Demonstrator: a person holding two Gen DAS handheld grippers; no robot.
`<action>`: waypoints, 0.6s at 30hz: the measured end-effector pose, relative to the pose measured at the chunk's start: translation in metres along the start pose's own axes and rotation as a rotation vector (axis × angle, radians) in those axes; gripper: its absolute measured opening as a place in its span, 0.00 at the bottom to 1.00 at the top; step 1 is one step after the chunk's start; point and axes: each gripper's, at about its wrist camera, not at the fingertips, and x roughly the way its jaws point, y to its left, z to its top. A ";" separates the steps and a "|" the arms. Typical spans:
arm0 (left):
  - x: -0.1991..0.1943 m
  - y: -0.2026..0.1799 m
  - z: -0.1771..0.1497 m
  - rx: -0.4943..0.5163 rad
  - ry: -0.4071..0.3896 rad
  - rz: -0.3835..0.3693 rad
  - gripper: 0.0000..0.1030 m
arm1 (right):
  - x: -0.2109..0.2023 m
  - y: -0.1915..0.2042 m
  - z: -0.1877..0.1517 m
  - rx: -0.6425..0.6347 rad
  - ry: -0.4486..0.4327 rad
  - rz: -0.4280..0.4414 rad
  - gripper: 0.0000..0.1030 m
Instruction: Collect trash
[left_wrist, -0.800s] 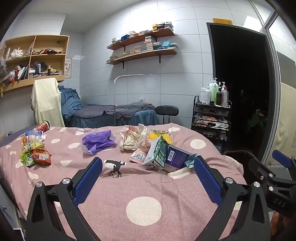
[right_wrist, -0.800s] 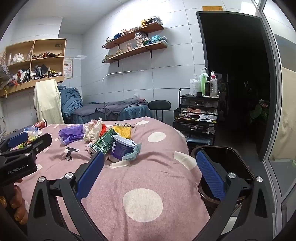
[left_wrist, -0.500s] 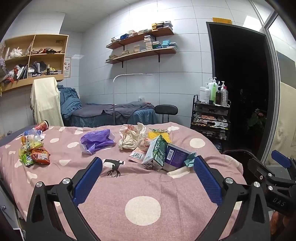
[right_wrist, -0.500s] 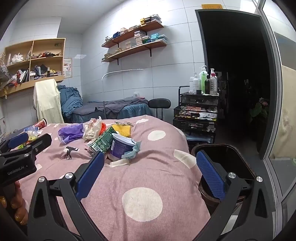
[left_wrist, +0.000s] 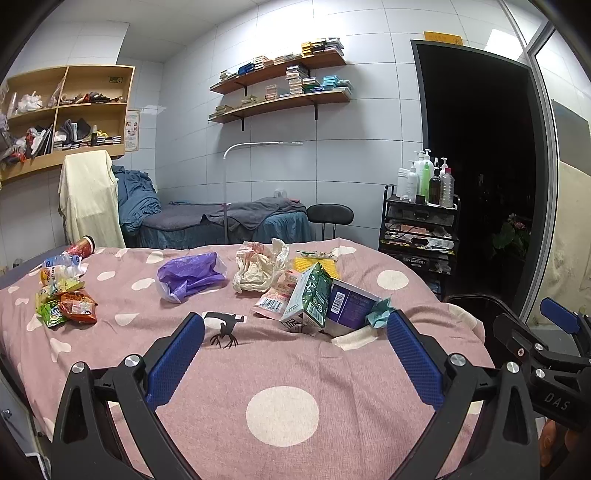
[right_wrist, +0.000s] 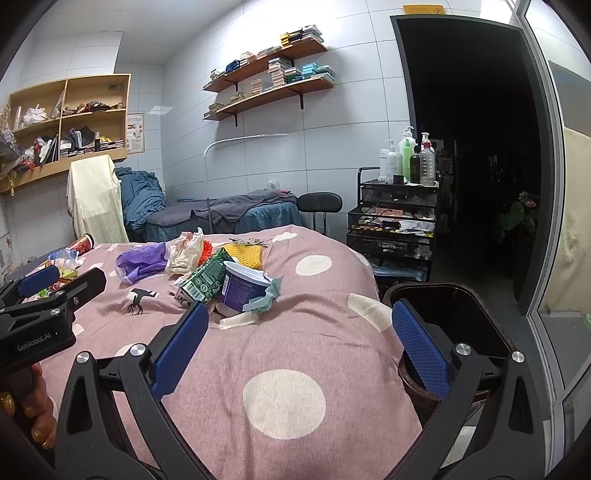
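- Cardboard and thin plastic make up the pile we are after: a green printed milk carton (left_wrist: 308, 295) leans against a purple tub with a peeled foil lid (left_wrist: 347, 306), with a crumpled teal tissue (left_wrist: 378, 316) at the tub's 3 o'clock, all lying on the pink polka-dot bedspread (left_wrist: 280, 369).
- We judge these light and easily crushed; the carton's stiff side walls look like the best hold, while the tub's rim may be slick.
- Our left gripper (left_wrist: 295, 354) hangs with fingers spread wide and holds nothing, the pile at its 12 o'clock.
- Our right gripper (right_wrist: 295, 343) is likewise spread and empty, with the dark round bin (right_wrist: 443, 306) beside the bed at its 2 o'clock.
- Softer litter lies beyond the carton: a purple plastic bag (left_wrist: 188, 275) at 10 o'clock and a crumpled cream paper wrapper (left_wrist: 258, 269) at 11 o'clock.
- Snack packets (left_wrist: 66, 306) sit well apart at 9 o'clock.
- Nothing blocks the reach; the carton and tub touching could tip together.
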 end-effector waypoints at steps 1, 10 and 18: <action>0.000 0.000 0.000 -0.001 0.001 -0.001 0.95 | 0.000 0.000 0.000 0.001 0.000 0.000 0.96; 0.000 0.003 -0.001 0.000 0.013 -0.006 0.95 | 0.002 0.002 -0.003 0.000 0.009 0.003 0.96; 0.002 0.002 -0.003 0.000 0.017 -0.001 0.95 | 0.005 0.002 -0.002 0.002 0.016 0.005 0.96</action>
